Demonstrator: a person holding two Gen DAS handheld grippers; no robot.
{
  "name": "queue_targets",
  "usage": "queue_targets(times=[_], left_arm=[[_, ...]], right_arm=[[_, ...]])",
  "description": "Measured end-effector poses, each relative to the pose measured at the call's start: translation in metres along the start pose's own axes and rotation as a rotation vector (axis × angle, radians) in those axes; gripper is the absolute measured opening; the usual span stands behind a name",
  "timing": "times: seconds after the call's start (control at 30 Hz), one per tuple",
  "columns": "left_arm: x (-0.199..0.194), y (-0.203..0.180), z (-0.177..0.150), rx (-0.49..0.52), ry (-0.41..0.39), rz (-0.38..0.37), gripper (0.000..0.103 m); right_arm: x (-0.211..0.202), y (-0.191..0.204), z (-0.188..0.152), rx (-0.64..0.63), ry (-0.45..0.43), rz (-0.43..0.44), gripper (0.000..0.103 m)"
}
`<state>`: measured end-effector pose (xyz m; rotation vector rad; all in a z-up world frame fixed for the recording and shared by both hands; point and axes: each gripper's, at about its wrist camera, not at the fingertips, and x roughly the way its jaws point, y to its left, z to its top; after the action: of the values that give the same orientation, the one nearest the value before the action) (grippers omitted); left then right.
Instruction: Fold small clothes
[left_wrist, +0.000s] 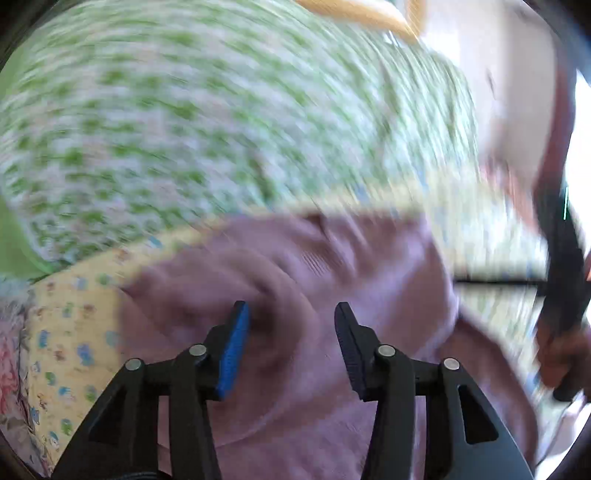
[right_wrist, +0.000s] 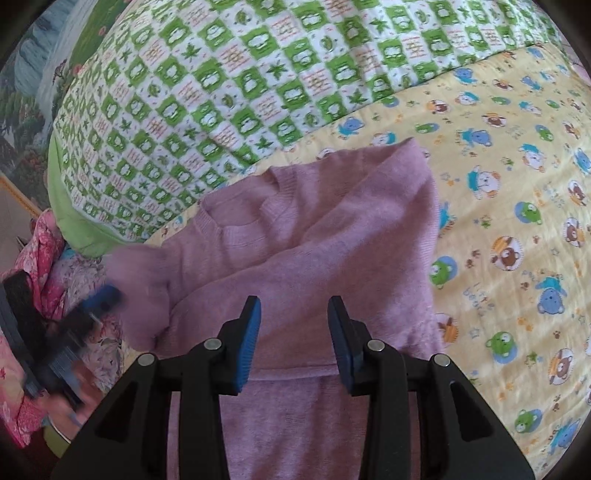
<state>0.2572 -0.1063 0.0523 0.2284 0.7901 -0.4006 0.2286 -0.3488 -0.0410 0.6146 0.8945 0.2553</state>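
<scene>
1. Your right gripper (right_wrist: 293, 332) sits nearest in its own view, fingers spread well apart with nothing between the blue pads (right_wrist: 248, 343); it hovers over the lower body of the pink sweater (right_wrist: 325, 236).
2. Your left gripper (left_wrist: 291, 343) is likewise wide open and holds nothing; pink knit fills the space under and between its fingers, though that view is heavily smeared, so contact with the cloth cannot be told.
3. In the right wrist view your left gripper (right_wrist: 70, 325) appears as a blur at the left edge, just beside the sweater's left sleeve, which is also blurred.
4. The sweater lies on the yellow bear-print sheet (right_wrist: 517, 206), neckline away from you, its right sleeve folded across the chest.
5. Beyond the neckline lies the green-and-white checked quilt (right_wrist: 236, 96), its edge overlapping the yellow sheet.
6. To the far left of the right wrist view, pink floral fabric (right_wrist: 44, 236) is bunched at the bed's edge.
7. In the left wrist view your right gripper (left_wrist: 561, 295) shows as a dark blur on the right.
</scene>
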Motion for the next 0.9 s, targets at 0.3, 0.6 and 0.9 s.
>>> queue_targets(times=[0.3,0.6,0.9], left_arm=[[0.0,0.042,-0.088,-0.124,0.133,0.119,0.059],[0.025,0.117,-0.126,-0.212,0.261,0.259,0.059],[0.044,0.13,-0.121,-0.311,0.269,0.337,0.061]], right_arm=[[0.032,0.031,0.006,-0.109,0.069,0.043,0.048],[0.125,0.087,0.052,-0.224,0.187,0.108,0.048],[0.119,0.107,0.058,-0.217,0.107,0.128,0.004]])
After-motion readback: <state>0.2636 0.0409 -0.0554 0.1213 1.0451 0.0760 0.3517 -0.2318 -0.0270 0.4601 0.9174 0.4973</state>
